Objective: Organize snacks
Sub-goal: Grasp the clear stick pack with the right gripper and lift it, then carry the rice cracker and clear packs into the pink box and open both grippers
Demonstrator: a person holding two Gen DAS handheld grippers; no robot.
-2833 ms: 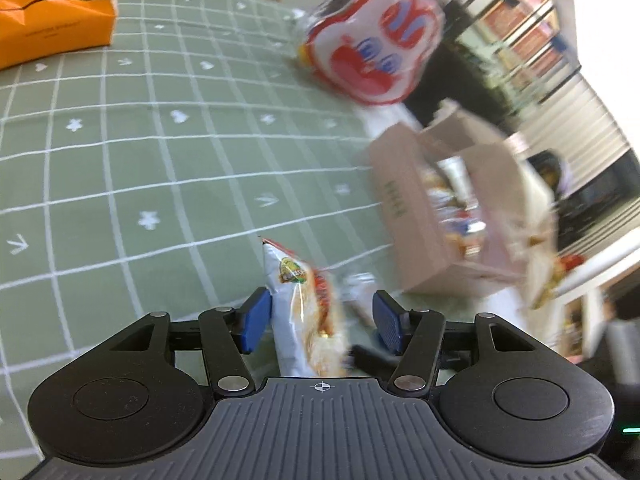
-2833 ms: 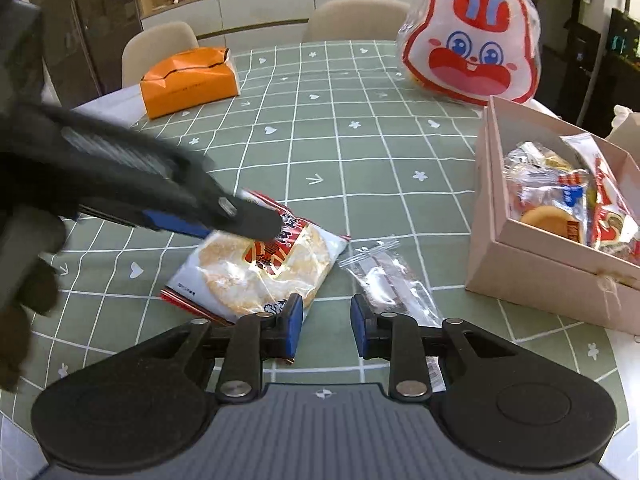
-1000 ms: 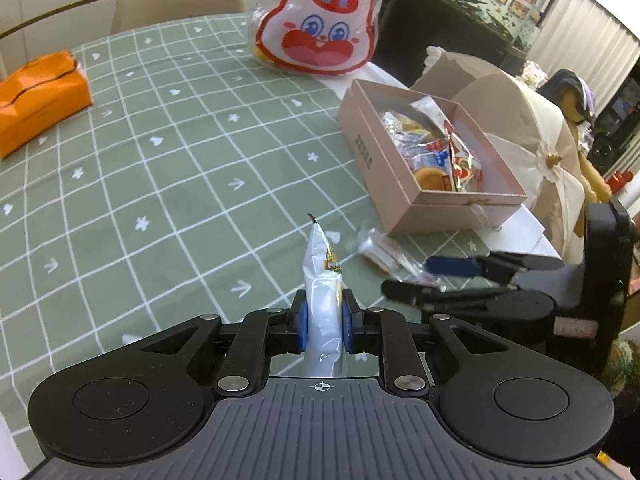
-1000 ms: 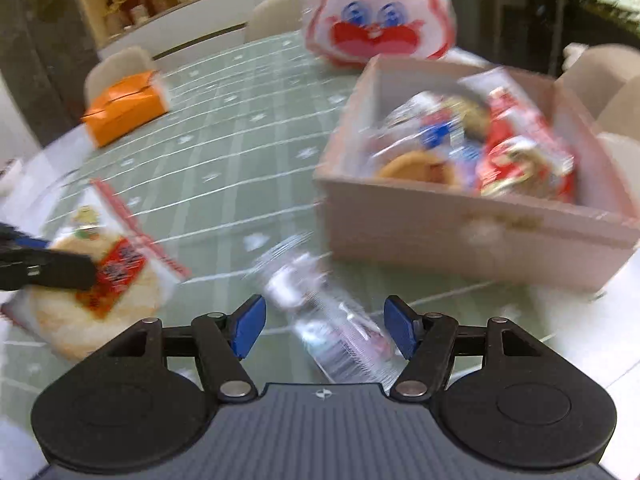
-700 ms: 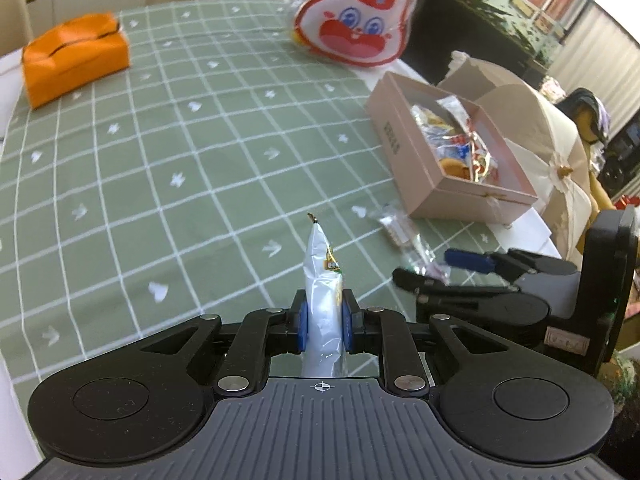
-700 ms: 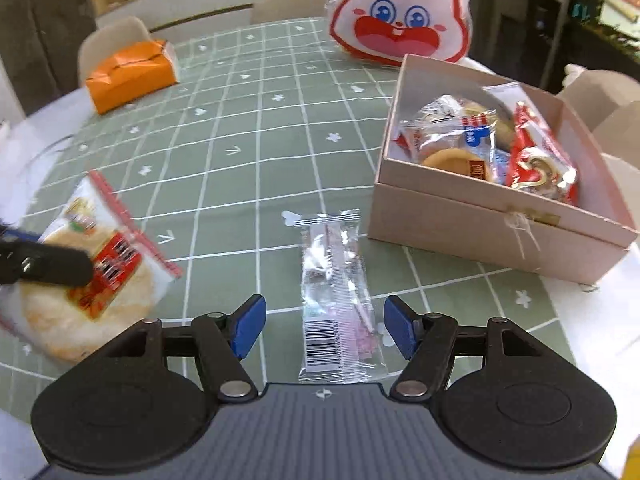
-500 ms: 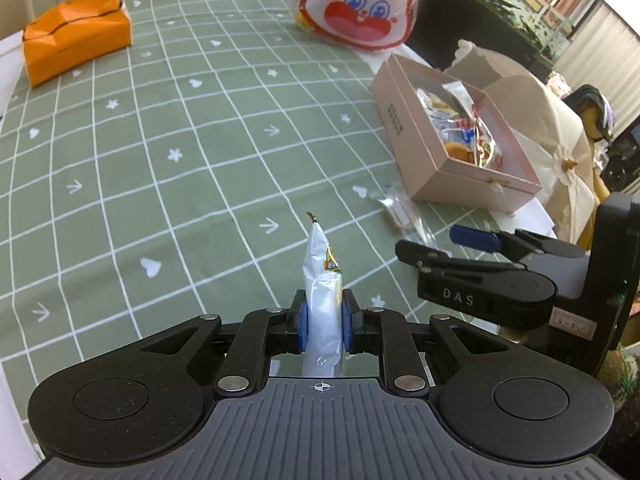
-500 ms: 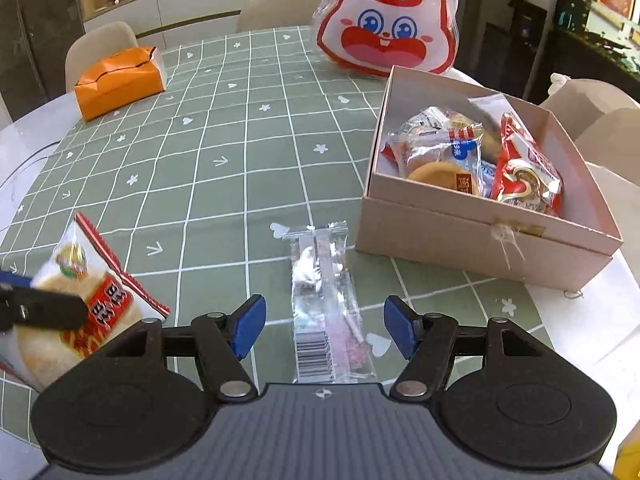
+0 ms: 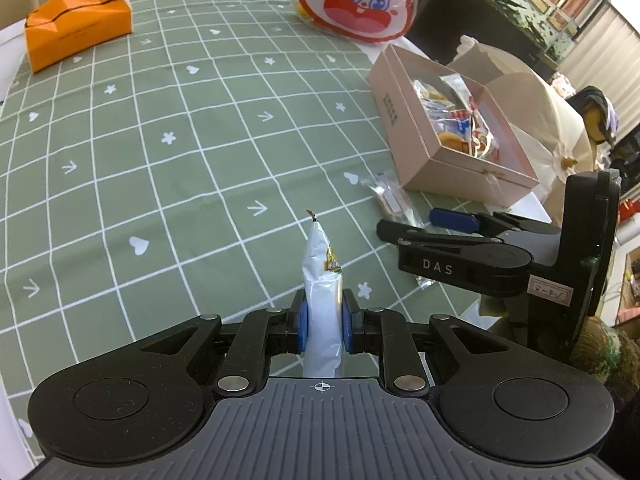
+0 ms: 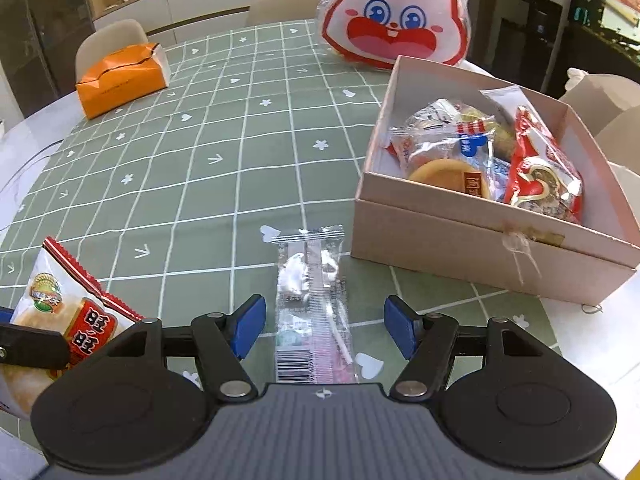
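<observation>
My left gripper (image 9: 323, 327) is shut on a rice cracker packet (image 9: 322, 280), held edge-on above the green tablecloth; the right wrist view shows the same rice cracker packet (image 10: 68, 312) at the lower left, with a black finger across it. My right gripper (image 10: 325, 330) is open, its blue pads on either side of a clear candy packet (image 10: 312, 308) that lies flat on the cloth. In the left wrist view the right gripper (image 9: 424, 224) hovers over that clear packet (image 9: 390, 196). An open pink box (image 10: 480, 236) with several wrapped snacks stands just right of it.
A rabbit-face snack bag (image 10: 396, 20) stands behind the pink box (image 9: 404, 120). An orange box (image 10: 120, 80) sits at the far left of the table (image 10: 224, 136). Chairs line the far edge. Beige bags (image 9: 536, 104) lie beyond the box on the right.
The right gripper has steadied over the clear packet, which now lies lengthwise between its open pads. The left gripper drifted slightly with the cracker packet still clamped.
</observation>
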